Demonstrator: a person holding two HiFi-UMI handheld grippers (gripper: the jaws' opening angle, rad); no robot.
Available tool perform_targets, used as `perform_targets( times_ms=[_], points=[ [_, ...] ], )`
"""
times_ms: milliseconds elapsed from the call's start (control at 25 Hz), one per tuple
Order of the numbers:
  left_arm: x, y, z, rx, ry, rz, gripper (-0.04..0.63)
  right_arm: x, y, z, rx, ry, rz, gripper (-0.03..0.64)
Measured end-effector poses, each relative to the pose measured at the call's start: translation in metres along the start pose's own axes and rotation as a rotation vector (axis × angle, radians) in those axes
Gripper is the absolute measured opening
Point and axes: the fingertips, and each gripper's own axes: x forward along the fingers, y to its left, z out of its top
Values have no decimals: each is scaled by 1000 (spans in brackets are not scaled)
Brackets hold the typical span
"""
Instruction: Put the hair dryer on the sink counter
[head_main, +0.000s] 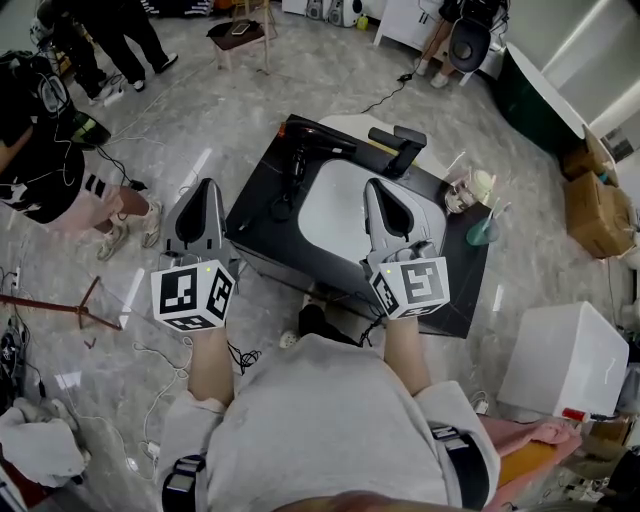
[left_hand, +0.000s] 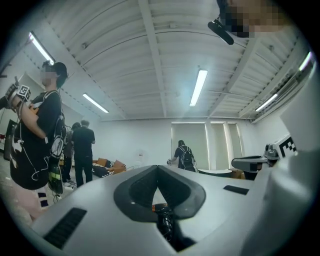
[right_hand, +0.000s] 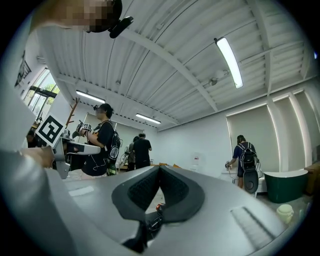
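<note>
As we hold them up, left gripper (head_main: 208, 185): jaws pressed together, empty.
right gripper (head_main: 373, 185): jaws pressed together, empty.
hair dryer (head_main: 310, 146): on sink counter (head_main: 262, 225), beyond both jaws.
risk: our closed jaws could nudge it off the edge.

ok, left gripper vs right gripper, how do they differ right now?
Left gripper is over the floor beside the counter; right gripper is over the white basin. Left gripper points almost straight ahead; right gripper angles inward. Both are shut and empty.

The left gripper (head_main: 207, 187) and right gripper (head_main: 376, 186) hang by the black table (head_main: 455, 290) — the hair dryer (head_main: 306, 149) lies at its far-left corner.
</note>
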Motion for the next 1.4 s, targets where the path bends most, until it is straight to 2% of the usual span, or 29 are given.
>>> perform_targets(
  times_ms=[520,720,1400],
  points=[
    [-44,-3,21,9,-65,7,9,-36,20,21,-29,-26,-17,11],
    [-50,-9,21,20,-68,0,9,-43,23,25,-51,-24,-9,11],
    [-58,-22,25,25,-70,-27,9,-64,17,17,-11,-29,-34,11]
  ],
)
